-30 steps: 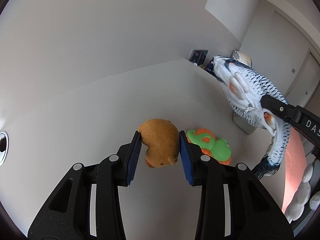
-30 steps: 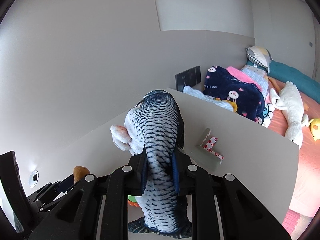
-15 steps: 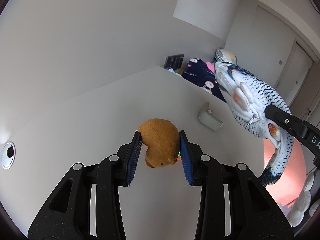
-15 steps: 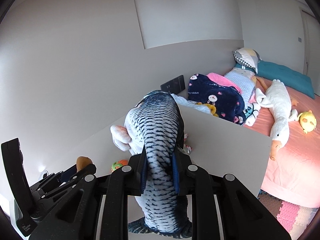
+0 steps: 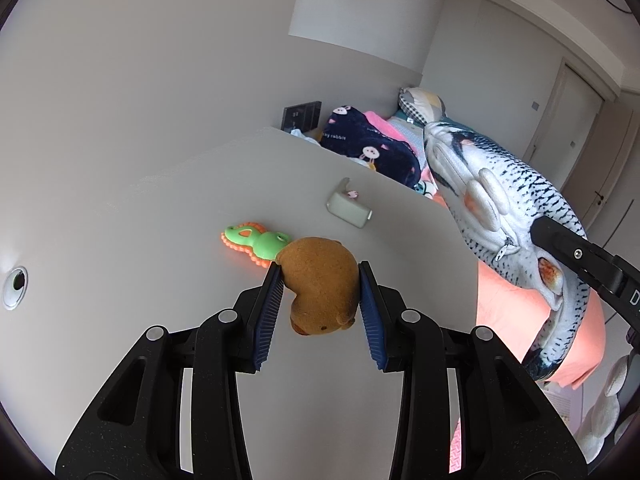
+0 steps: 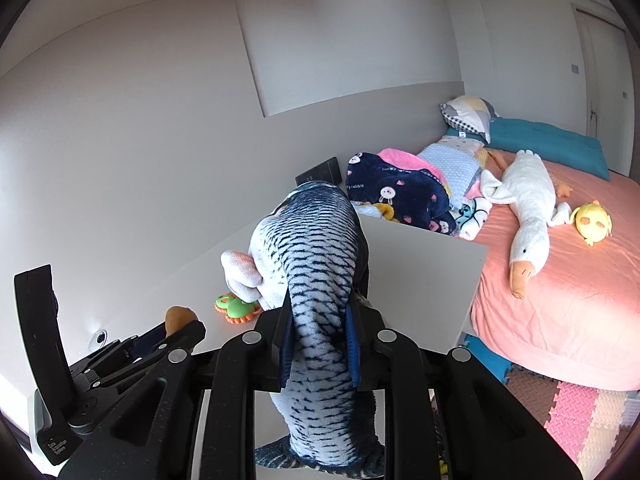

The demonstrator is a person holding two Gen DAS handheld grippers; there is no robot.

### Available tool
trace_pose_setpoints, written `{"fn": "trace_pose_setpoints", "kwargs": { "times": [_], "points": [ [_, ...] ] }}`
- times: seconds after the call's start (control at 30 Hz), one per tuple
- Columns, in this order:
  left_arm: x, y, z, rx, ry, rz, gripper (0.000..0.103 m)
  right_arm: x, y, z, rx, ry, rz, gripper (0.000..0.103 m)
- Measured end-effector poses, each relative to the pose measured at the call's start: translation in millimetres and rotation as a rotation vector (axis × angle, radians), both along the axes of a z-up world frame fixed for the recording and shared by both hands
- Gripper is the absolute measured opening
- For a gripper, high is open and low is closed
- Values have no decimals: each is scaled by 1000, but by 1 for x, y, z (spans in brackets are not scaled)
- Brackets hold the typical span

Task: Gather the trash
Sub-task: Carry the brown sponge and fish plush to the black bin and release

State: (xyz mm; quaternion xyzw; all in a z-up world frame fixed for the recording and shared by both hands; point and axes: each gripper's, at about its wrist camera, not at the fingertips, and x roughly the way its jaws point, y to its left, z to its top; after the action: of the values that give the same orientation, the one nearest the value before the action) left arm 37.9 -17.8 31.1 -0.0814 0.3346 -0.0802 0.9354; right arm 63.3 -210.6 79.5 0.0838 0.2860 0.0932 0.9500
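The left gripper (image 5: 320, 304) was clamped on a brown plush toy (image 5: 320, 292), held clear above the white desk (image 5: 160, 240). The right gripper (image 6: 318, 344) pinched a plush fish (image 6: 312, 248) near its tail, the fish's long axis running out along the fingers, head away from the camera and tail hanging below. In the left wrist view the fish (image 5: 500, 208) hung just to the right of the brown toy, so both loads were carried side by side.

Still on the desk were a green-and-orange teether (image 5: 256, 242), lying just beyond the left gripper's fingertips, and a small pale carton (image 5: 348, 210) farther toward the desk's far edge, nearer the bed (image 6: 560, 280). With both grippers full, I judged neither could take them yet.

Compared with a second earlier, both views had swung toward the bed: more of it and its plush goose (image 6: 528, 216) showed, and the teether had shifted from right of the fingers to their left.
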Motion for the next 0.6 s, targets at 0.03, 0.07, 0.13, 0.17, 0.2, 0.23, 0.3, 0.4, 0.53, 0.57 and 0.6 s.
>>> {"fn": "trace_pose_setpoints", "kwargs": {
  "times": [0.03,0.07,0.13,0.17,0.2,0.23,0.3,0.4,0.53,0.57,0.6],
  "points": [
    [-2,-5,1,1,-2,-8,37,-5,-4,0,2,-2,-7,23],
    [-2,-10,1,3,-3,-17,37,-11,-8,0,4,-4,-14,23],
    [-9,-21,3,8,-7,-34,37,-22,-16,0,8,-8,-28,23],
    [-12,-26,3,11,-8,-43,37,-27,-21,0,10,-11,-35,23],
    [-16,-31,4,14,-10,-52,37,-32,-25,0,10,-13,-42,23],
    [-18,-37,5,15,-12,-62,37,-37,-29,-1,11,-15,-49,23],
    [-23,-49,6,17,-17,-80,37,-47,-37,-1,12,-18,-63,23],
    [-30,-65,7,18,-20,-109,37,-61,-50,-2,13,-22,-86,23],
    [-41,-89,6,28,-22,-148,37,-79,-69,-4,21,-26,-117,23],
    [-43,-95,5,28,-21,-158,37,-83,-74,-4,21,-26,-127,23],
    [-45,-101,5,27,-20,-167,37,-88,-79,-5,21,-26,-136,23]
  ]
}}
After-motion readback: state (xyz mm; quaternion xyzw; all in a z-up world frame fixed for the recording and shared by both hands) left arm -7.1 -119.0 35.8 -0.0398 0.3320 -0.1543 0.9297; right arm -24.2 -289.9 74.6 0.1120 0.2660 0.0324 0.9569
